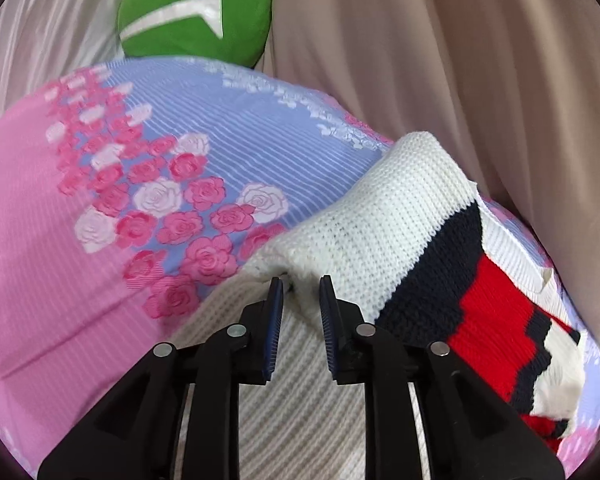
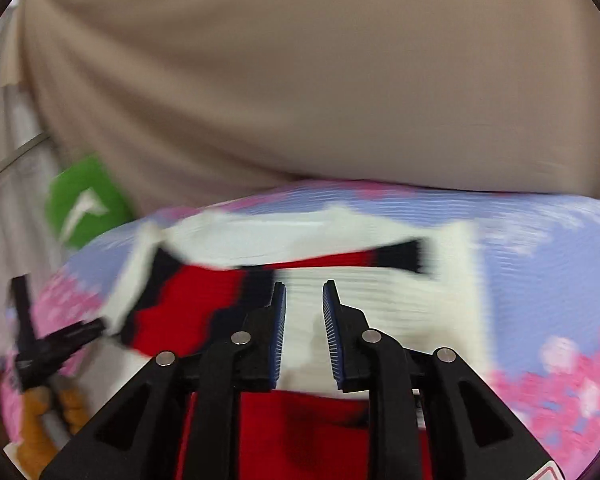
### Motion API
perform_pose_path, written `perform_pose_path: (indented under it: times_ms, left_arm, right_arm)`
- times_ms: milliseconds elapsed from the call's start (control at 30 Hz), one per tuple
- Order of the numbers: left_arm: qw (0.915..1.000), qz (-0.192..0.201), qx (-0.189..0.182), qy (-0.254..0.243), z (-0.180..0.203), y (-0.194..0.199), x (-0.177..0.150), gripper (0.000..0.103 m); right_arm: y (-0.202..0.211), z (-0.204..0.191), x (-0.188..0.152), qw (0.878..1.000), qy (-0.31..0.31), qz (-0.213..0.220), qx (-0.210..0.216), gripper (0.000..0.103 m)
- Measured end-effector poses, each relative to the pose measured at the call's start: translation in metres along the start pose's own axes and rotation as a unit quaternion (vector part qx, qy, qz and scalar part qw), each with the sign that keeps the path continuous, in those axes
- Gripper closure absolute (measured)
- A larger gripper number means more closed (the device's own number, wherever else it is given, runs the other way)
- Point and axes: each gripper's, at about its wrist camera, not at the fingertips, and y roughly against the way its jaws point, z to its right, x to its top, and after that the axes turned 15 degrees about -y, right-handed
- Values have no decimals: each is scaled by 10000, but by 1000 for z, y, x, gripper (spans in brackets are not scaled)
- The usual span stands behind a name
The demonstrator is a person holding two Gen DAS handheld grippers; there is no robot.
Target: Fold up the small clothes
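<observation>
A: Left gripper (image 1: 300,288)?
B: Jaws apart, white fold of sweater (image 1: 380,216) between the tips, not pinched.
A: Right gripper (image 2: 304,292)?
B: Jaws apart too, over the sweater (image 2: 380,304) on the floral bedspread (image 2: 540,264). Blurry.

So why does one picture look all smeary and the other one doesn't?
Right wrist view: motion blur smears the white, red and navy knitted sweater and the rose-patterned bedsheet; only the right gripper looks sharp. Left wrist view: crisp, knit stitches clear, edges bent by the fisheye.
</observation>
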Motion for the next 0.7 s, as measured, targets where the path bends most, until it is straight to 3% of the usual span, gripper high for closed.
perform_pose_path:
  times_ms: [133, 233, 333, 367, 400, 533, 633, 700]
  left_arm:
    - [9993, 232, 182, -246, 6, 10, -4, 85]
    - [9994, 234, 238, -121, -3, 6, -3, 85]
    - [9995, 208, 236, 70, -15, 1, -2, 85]
    - [9995, 174, 208, 149, -18, -1, -3, 85]
    - [9996, 147, 182, 185, -20, -1, -4, 86]
    - [9997, 151, 88, 171, -21, -3, -4, 86]
    - [9999, 123, 39, 75, -18, -6, -5, 85]
    - [9999, 125, -4, 9, -16, -6, -5, 84]
  right_arm:
    - [-75, -59, -9, 9958, 613, -635, 237, 72]
    - [-119, -87, -10, 9918, 745, -984, 332, 69]
    - [-156, -104, -14, 9878, 953, -1228, 108, 69]
    - [-164, -107, -13, 9873, 1052, -1187, -40, 75]
    - [-165, -110, -9, 9878, 1117, -1079, -84, 97]
    - [-134, -117, 18, 9947, 980, -166, 245, 99]
    - [-178, -107, 9, 9886, 1127, -934, -341, 99]
    - [-149, -103, 11, 9922, 1047, -634, -222, 99]
